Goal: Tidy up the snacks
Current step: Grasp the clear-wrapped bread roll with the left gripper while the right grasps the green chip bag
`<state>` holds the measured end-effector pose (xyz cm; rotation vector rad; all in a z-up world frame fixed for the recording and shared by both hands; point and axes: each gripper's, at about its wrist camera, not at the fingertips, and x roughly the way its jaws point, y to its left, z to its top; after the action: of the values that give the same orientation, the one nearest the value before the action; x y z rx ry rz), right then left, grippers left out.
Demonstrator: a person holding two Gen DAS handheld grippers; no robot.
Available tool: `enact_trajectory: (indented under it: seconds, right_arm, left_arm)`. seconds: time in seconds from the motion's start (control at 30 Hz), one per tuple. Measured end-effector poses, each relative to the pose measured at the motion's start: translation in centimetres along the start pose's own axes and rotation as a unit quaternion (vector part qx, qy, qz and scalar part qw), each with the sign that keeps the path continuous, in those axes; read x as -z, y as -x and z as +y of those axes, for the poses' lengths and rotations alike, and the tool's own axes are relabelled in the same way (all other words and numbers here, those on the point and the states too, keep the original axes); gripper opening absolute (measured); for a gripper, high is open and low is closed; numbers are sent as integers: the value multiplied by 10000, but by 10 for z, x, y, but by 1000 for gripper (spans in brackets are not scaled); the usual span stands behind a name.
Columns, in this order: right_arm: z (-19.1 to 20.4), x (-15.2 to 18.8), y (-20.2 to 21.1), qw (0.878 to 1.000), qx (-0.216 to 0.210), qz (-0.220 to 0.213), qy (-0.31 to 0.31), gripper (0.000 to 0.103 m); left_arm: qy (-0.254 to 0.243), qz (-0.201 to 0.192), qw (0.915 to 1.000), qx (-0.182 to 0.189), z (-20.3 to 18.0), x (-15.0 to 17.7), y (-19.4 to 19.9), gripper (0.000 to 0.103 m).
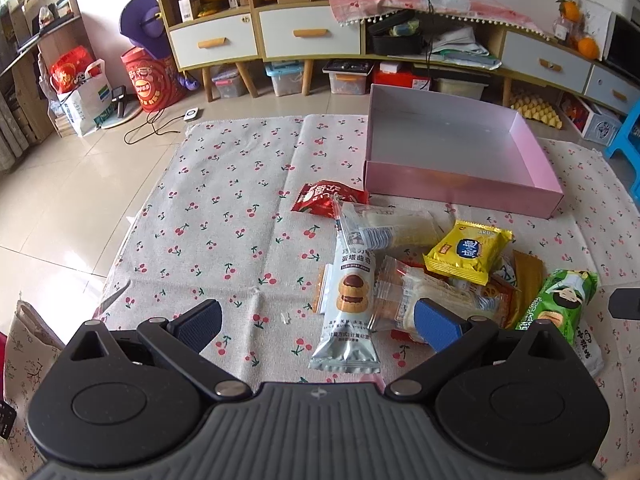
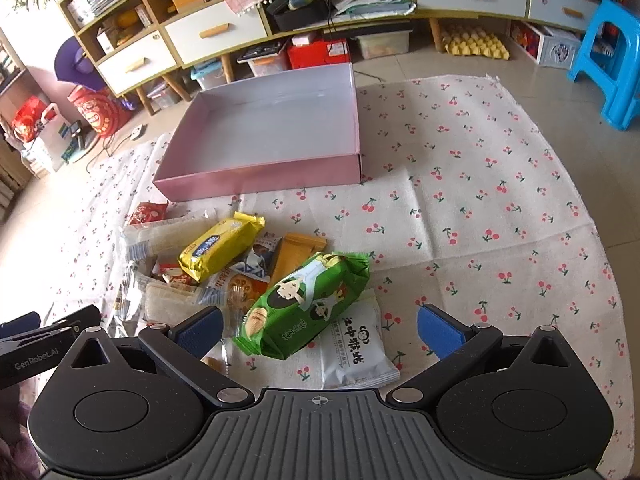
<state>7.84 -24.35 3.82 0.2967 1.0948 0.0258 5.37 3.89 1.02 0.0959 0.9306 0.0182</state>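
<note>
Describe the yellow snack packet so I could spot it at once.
Find the empty pink box on the cherry-print cloth. Just in front of its near wall lies a heap of snacks. The yellow packet sits on top at the box end, the only bright yellow wrapper, with a dark blue label.

Snack pile (image 2: 256, 280) beside empty pink box (image 2: 264, 178)

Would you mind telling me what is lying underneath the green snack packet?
The green snack packet rests partly on a white packet with black lettering and overlaps an orange-brown packet. Whatever lies beneath its middle is covered and cannot be seen.
</note>
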Motion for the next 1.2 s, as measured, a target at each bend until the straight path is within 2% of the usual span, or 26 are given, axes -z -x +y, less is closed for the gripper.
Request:
enact_trajectory:
  seconds: [0.1, 0.2, 0.3, 0.37, 0.43, 0.53, 0.67, 0.8, 0.9, 1.0, 1.13, 1.2]
  right_arm:
    - [-5, -9, -9, 9996, -139, 173, -201, 103]
    - [-9, -14, -18, 9984, -283, 278, -398, 103]
    - [-19, -16, -31, 9954, -514, 376, -720, 103]
    - [-29, -16, -43, 9901, -724, 593, -1051, 103]
    - [-37, -17, -53, 9824, -953, 836, -1370, 103]
    - [-45, -17, -62, 9741, -1185, 980, -1657, 102]
    - [-46, -18, -70, 9706, -1239, 1078, -1760, 101]
    - [-43, -19, -76, 9680, -1323, 1143, -1803, 95]
    - [-42, -20, -77, 9681, -1336, 1140, -1788, 90]
    - [-42, -20, -78, 9679, -1335, 1133, -1803, 85]
    - [-43, -16, -80, 9679, -1319, 1171, -1792, 71]
    - [-44, -15, -80, 9670, -1332, 1189, -1817, 69]
  left_arm:
    - [-172, -69, 9998, 67, 1, -9, -7, 103]
    - [-266, -54, 9990, 359, 4, -17, -19, 102]
    - [-428, -127, 9971, 612, 5, -22, -34, 96]
    - [-563, -212, 9950, 803, 5, -22, -44, 88]
    - [-842, -280, 9909, 1016, 3, -23, -51, 82]
    - [-1343, -467, 9816, 1271, -2, -25, -55, 81]
    - [-1771, -642, 9709, 1480, -8, -30, -58, 78]
    - [-2200, -659, 9584, 1695, -19, -31, -62, 76]
    - [-2698, -617, 9460, 1686, -32, -27, -68, 75]
    - [-3045, -491, 9390, 1522, -42, -21, -76, 73]
    - [-3238, -409, 9357, 1338, -43, -18, -79, 73]
    - [-3298, -359, 9356, 1209, -43, -17, -81, 73]
